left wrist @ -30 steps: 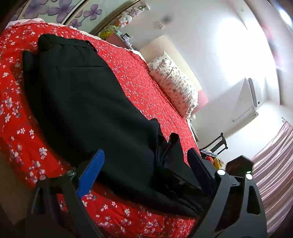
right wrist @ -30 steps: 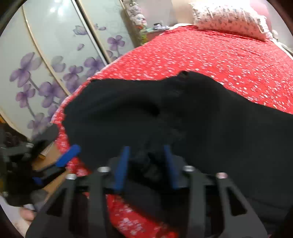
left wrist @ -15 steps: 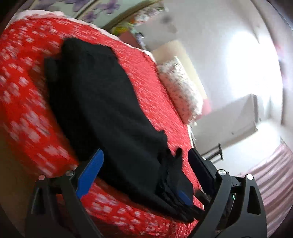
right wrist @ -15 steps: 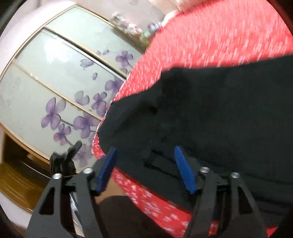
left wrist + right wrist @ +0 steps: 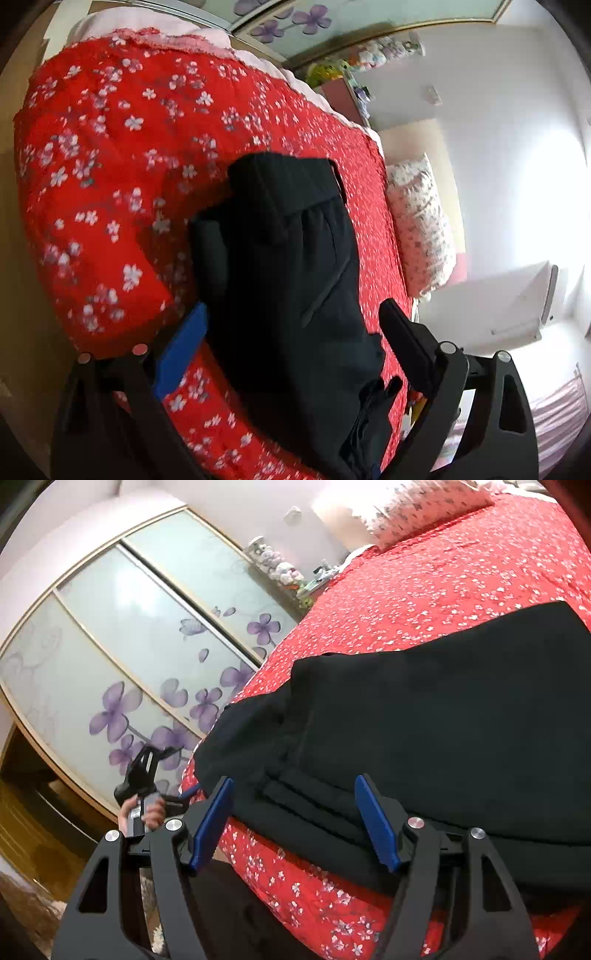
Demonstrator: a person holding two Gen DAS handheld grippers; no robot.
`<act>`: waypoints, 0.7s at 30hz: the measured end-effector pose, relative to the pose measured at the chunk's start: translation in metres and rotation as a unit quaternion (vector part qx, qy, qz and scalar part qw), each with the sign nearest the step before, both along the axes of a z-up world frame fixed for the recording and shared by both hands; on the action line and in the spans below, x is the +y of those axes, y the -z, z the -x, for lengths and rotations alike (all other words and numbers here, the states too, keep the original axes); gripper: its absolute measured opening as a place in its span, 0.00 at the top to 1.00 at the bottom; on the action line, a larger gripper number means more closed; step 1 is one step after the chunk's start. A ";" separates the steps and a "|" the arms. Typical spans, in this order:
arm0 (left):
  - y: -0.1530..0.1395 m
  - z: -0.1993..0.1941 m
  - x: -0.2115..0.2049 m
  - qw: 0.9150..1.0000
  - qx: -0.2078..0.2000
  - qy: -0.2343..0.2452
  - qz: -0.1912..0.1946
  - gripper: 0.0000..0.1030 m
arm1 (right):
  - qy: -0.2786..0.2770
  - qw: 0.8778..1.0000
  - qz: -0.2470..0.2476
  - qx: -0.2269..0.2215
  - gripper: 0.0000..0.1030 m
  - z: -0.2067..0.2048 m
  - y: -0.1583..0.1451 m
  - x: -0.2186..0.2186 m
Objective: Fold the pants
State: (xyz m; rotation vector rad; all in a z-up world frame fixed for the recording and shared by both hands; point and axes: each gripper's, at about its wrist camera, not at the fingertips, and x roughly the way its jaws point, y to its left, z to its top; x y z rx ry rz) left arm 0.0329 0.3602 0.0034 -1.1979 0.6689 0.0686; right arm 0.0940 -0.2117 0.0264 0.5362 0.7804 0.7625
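Left wrist view: one pair of black pants (image 5: 295, 277) lies on the red bedspread (image 5: 110, 147), long axis running away, waistband far. The left gripper (image 5: 291, 332) stands apart, straddling it.

Right wrist view: the pants (image 5: 443, 720) stretch rightward; the right gripper (image 5: 295, 823) gapes wide, clamping nothing.

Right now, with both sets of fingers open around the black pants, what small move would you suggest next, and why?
Probably ease the right gripper forward and close on the stacked hem edge of the pants. Its fingers stand open, straddling those layers at the edge of the red bedspread without pressing them, so nothing is gripped for the next fold.
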 end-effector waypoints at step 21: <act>-0.031 0.004 0.020 0.999 -0.045 -0.014 0.002 0.19 | -0.016 1.000 0.005 -0.007 0.21 0.001 0.003 0.007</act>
